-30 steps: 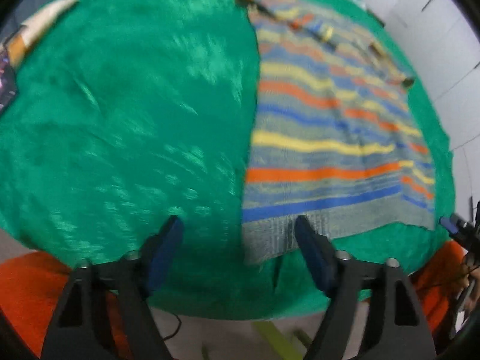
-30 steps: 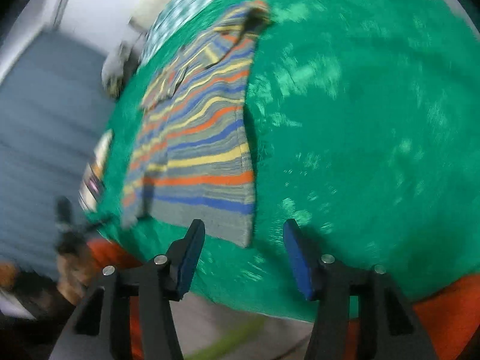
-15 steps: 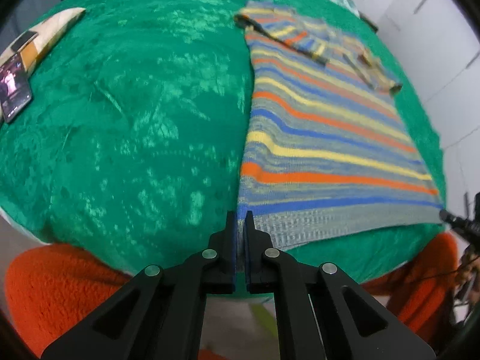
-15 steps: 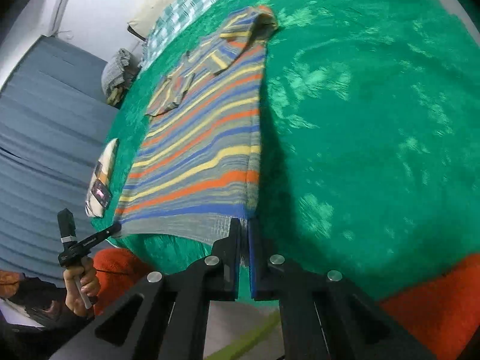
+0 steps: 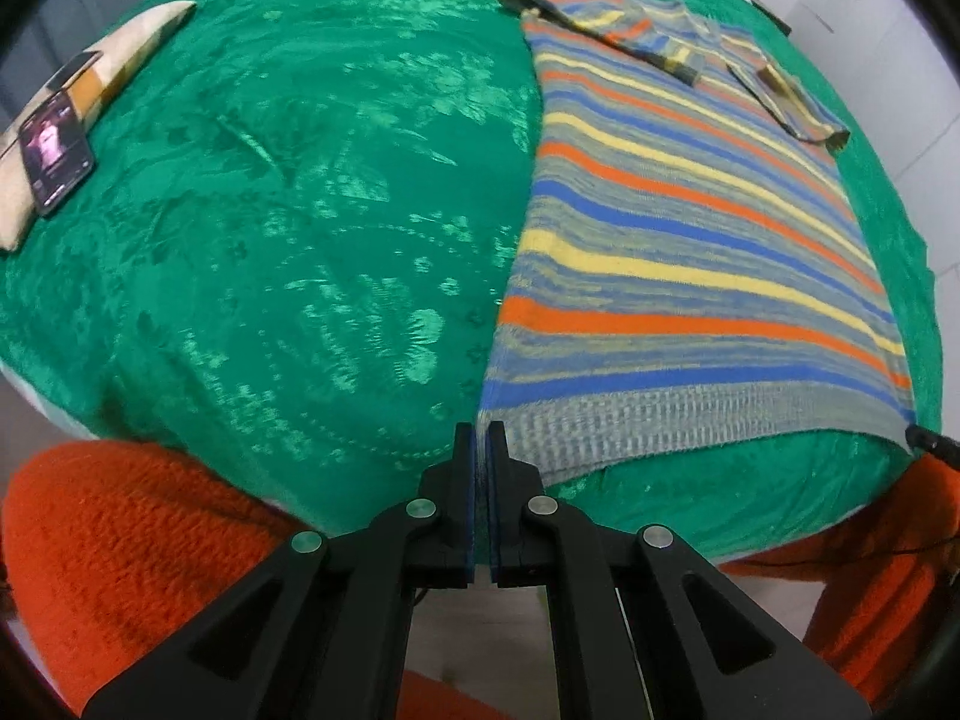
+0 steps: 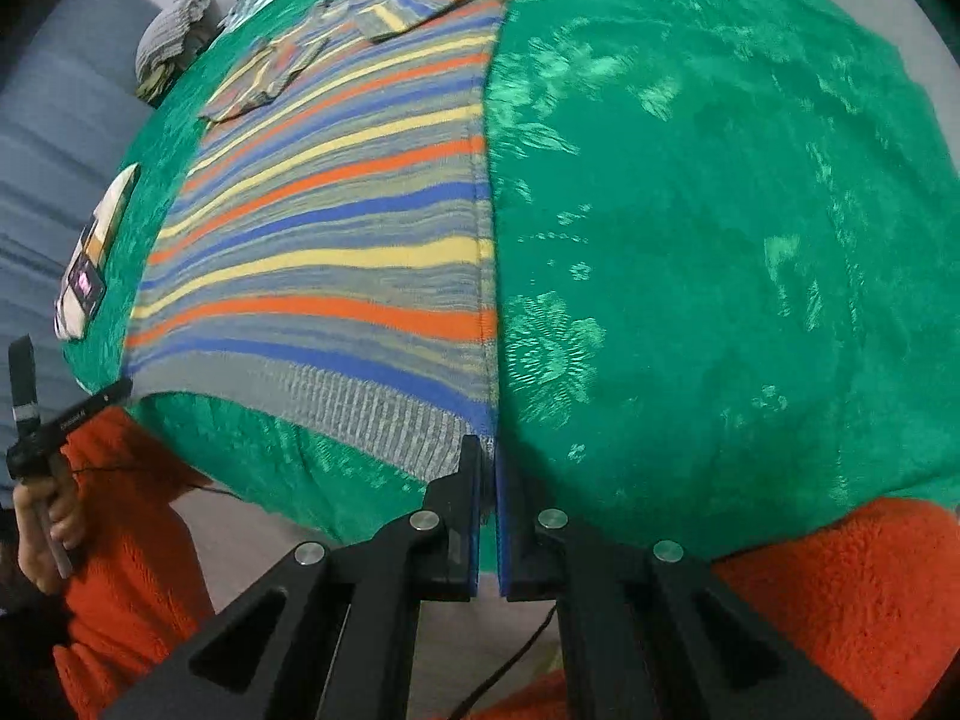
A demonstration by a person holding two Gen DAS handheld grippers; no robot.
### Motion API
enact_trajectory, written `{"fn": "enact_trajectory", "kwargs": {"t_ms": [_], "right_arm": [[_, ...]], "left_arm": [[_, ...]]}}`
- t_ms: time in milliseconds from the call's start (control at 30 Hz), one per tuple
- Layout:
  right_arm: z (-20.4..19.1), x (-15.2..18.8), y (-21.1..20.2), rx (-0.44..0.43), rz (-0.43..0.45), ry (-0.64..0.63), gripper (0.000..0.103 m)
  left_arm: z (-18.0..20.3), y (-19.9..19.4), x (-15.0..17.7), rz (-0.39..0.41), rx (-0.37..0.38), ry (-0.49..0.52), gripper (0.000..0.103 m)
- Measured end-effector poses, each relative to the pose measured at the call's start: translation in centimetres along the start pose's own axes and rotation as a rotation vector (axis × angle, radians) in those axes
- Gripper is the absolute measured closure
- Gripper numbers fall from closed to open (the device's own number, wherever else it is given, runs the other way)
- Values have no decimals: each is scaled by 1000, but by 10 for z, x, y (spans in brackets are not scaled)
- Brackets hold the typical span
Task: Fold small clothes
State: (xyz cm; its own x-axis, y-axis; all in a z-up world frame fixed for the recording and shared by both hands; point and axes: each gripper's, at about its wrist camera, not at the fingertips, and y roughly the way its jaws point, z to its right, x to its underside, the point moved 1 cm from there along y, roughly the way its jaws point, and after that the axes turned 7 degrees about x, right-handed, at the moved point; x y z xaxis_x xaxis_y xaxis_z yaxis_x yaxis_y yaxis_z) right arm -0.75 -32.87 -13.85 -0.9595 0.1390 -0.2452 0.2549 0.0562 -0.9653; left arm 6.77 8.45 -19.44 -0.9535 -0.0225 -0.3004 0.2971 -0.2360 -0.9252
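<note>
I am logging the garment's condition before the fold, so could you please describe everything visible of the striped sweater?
The striped sweater is a knit in grey with blue, orange and yellow bands and a ribbed grey hem. It lies flat on the green cloth, both sleeves folded across the chest at the far end. The left gripper is closed on one near hem corner and the right gripper on the other, so the hem runs between them at the table's near edge.

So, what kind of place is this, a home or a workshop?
Probably a home bedroom: the striped knitted sweater lies on a wide surface under a shiny green patterned cover, likely a bed. A pillow-like cushion with a black smartphone lies at its edge, and pleated grey-blue curtains hang behind.
</note>
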Motion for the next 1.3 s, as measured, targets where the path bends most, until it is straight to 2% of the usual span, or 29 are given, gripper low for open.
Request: {"fn": "enact_trajectory", "kwargs": {"t_ms": [133, 233, 333, 533, 700, 867, 900, 933, 1000, 1100, 1167, 1233, 1300], "right_arm": [[-7, 1, -4, 3, 8, -20, 100], [-4, 0, 23, 30, -36, -11, 100], [1, -1, 38, 9, -55, 37, 100], [11, 2, 37, -13, -40, 63, 100], [9, 3, 37, -15, -38, 74, 100], [13, 5, 32, -38, -41, 106, 98], [13, 6, 30, -44, -42, 114, 90], [14, 7, 27, -43, -45, 121, 86], [15, 11, 17, -29, -39, 134, 72], [22, 17, -6, 37, 16, 148, 71], [21, 17, -23, 98, 78, 128, 71], [16, 12, -39, 117, 149, 112, 70], [6, 3, -50, 89, 236, 96, 61]], "left_arm": [[-9, 9, -2, -11, -22, -21, 103], [-8, 32, -4, -46, -56, -28, 103], [-5, 38, -6, -47, -79, -14, 103], [4, 43, -6, -40, -105, 12, 103], [12, 48, -9, -42, -91, -2, 102], [0, 40, -6, -57, -48, -54, 96], [-2, 36, -4, -69, -41, -71, 88], [-6, 31, -2, -82, -49, -89, 75], [-12, 21, 4, -88, -84, -125, 66], [-15, -6, 7, -28, -117, -167, 63], [-7, -24, 2, 34, -123, -158, 49], [10, -37, -10, 100, -107, -116, 33], [33, -36, -26, 145, -63, -50, 29]]}}
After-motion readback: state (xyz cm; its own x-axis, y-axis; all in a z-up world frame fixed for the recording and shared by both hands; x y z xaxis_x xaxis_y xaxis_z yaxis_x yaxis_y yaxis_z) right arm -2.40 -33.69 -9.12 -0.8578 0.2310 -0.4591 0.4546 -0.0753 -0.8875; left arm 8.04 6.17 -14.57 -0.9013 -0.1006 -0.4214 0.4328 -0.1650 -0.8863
